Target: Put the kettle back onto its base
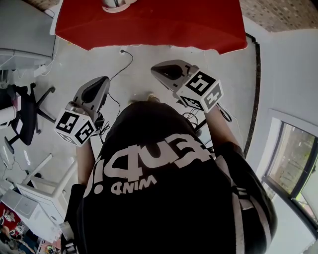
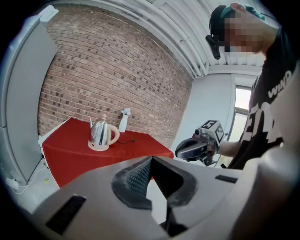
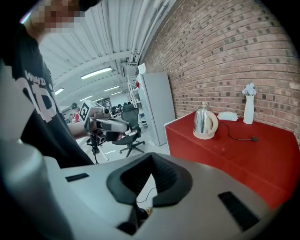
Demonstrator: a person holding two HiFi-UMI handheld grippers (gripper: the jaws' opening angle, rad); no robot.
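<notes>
In the head view the top edge cuts off the kettle (image 1: 117, 4), leaving only its lowest part showing, and crops the far side of the red surface (image 1: 159, 25). What the white vase (image 2: 124, 120) holds is too small to tell.

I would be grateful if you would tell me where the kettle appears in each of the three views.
Head view: only the bottom of the kettle shows, at the top edge, left of centre.
Left gripper view: kettle left of centre, at mid height.
Right gripper view: kettle right of centre, at mid height.
Shared landmark: the red table beneath it.
</notes>
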